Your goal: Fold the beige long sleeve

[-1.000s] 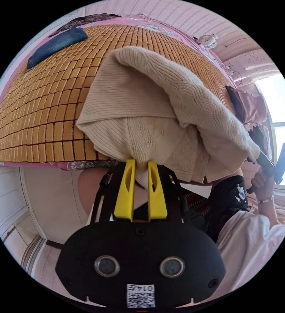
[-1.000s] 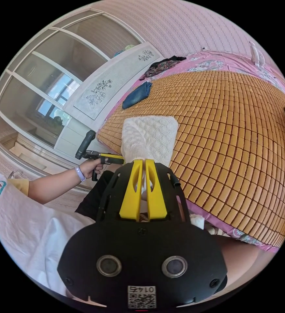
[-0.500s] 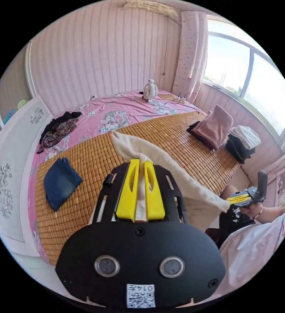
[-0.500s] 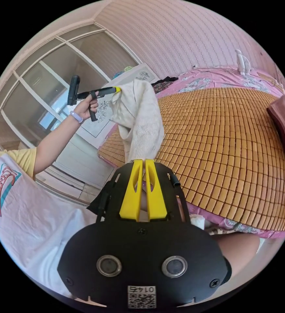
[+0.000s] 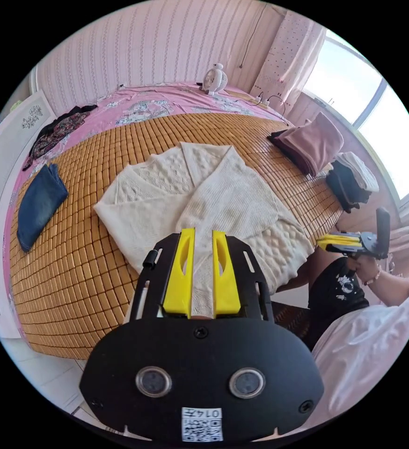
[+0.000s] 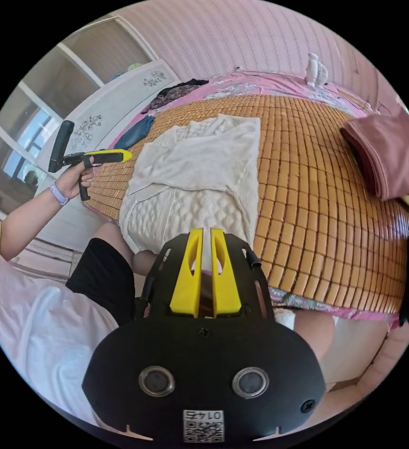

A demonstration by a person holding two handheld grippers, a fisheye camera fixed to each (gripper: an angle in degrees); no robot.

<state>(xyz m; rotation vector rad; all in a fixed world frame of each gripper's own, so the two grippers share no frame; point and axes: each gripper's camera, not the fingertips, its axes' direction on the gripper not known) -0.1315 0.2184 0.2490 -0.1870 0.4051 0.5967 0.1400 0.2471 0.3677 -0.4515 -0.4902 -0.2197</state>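
One beige long sleeve (image 5: pixel 200 206) is now lying spread on the mat (image 5: pixel 73 262), released since earlier; both grippers, left (image 5: pixel 200 236) and right (image 6: pixel 203 236), are hovering with jaws slightly parted, empty.

A knitted beige sweater (image 5: pixel 204 206), its cloth soft and matt with raised cable and diamond textures, lies on a mat (image 5: pixel 92 262) of small glossy amber tiles that look like bamboo. Around the mat runs a smooth pink floral sheet (image 5: pixel 157 100). A folded piece of dark blue denim (image 5: pixel 40 206) looks coarse and matt. The left gripper (image 5: pixel 203 236) has 2 smooth yellow plastic jaws on a matt black housing, as does the right gripper (image 6: pixel 203 234).
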